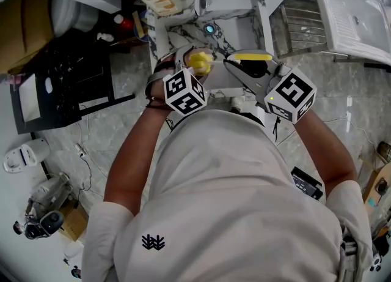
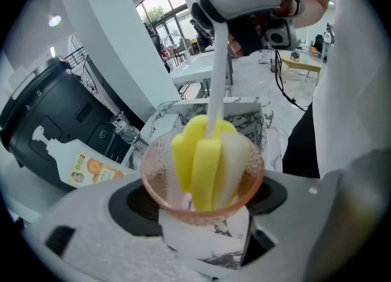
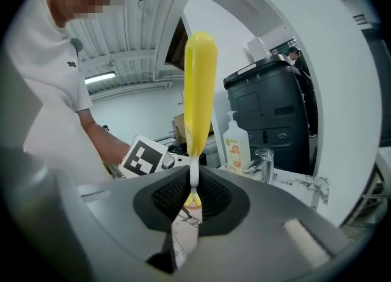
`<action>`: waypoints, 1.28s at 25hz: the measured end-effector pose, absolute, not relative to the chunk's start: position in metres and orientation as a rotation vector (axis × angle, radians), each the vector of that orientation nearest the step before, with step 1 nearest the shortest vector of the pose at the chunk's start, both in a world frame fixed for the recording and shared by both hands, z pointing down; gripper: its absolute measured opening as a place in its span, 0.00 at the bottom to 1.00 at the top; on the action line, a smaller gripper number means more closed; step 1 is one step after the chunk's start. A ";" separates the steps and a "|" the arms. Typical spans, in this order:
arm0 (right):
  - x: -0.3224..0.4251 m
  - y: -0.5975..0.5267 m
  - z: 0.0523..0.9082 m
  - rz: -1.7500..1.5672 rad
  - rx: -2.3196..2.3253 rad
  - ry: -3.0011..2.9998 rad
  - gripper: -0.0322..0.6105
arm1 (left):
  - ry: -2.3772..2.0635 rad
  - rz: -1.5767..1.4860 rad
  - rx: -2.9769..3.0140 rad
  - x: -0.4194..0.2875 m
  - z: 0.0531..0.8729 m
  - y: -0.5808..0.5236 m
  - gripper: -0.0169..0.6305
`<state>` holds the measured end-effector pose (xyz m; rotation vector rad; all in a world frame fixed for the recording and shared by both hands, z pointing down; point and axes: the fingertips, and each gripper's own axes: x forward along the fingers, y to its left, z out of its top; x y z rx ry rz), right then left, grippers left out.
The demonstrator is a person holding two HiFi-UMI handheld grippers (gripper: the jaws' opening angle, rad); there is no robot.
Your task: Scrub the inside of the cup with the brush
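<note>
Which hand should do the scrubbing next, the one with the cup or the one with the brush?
Right. The right gripper grips the brush, whose sponge head sits inside the cup; the left gripper only holds the cup.

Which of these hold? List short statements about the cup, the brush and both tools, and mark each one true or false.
1. The left tool is clamped on the translucent pink cup. True.
2. The sponge head of the brush hangs outside the cup. False: it sits down inside the cup.
3. The right tool is shut on the brush's thin white stem. True.
4. The sponge head is blue. False: it is yellow and white.
5. The soap bottle lies inside the cup. False: it stands beside the faucet.
</note>
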<state>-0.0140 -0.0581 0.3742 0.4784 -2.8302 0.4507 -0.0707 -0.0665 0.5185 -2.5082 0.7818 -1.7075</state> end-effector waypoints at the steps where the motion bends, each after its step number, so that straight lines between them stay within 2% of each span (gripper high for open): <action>1: -0.011 -0.058 0.371 0.450 0.484 -2.832 0.11 | 0.779 -1.711 -2.507 -0.071 0.519 -0.067 0.61; 14: 0.008 -0.057 0.332 0.401 0.478 -2.891 0.11 | 0.792 -1.745 -2.508 -0.078 0.525 -0.067 0.61; 24: -0.043 -0.047 0.364 0.182 0.265 -2.825 0.11 | 0.690 -1.694 -2.576 -0.054 0.518 -0.057 0.61; 32: -0.031 -0.057 0.363 0.203 0.290 -2.819 0.12 | 0.670 -1.722 -2.573 -0.063 0.524 -0.051 0.61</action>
